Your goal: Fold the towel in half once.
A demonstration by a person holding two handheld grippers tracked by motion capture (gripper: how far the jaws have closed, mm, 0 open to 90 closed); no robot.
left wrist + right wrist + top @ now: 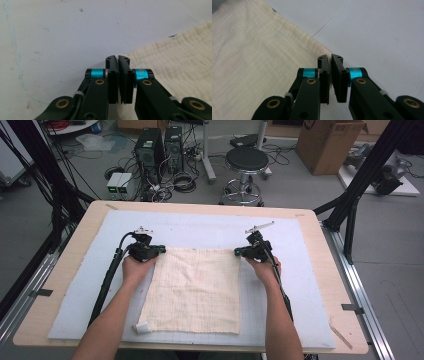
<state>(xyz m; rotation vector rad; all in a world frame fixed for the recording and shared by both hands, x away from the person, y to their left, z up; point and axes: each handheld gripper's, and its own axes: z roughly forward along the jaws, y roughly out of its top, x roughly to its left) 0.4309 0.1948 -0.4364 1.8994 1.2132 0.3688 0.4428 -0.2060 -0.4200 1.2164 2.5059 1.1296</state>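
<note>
A cream woven cloth [195, 290] lies flat on a pale blue mat [200, 227]. My left gripper [161, 251] sits at the cloth's far left corner, and my right gripper [236, 252] at its far right corner. In the left gripper view the left gripper [117, 58] has its jaws pressed together where the corner of the cloth [175, 57] runs in between their tips. The right gripper view has the right gripper [330, 57] closed the same way on the corner of the cloth [257, 55]. Both grippers rest low on the mat.
The mat covers a wooden table [65, 270], with bare mat on all sides of the cloth. A small white tag [141, 326] sticks out at the cloth's near left corner. Beyond the table stand a stool [246, 160], computer towers [150, 147] and a cardboard box [327, 142].
</note>
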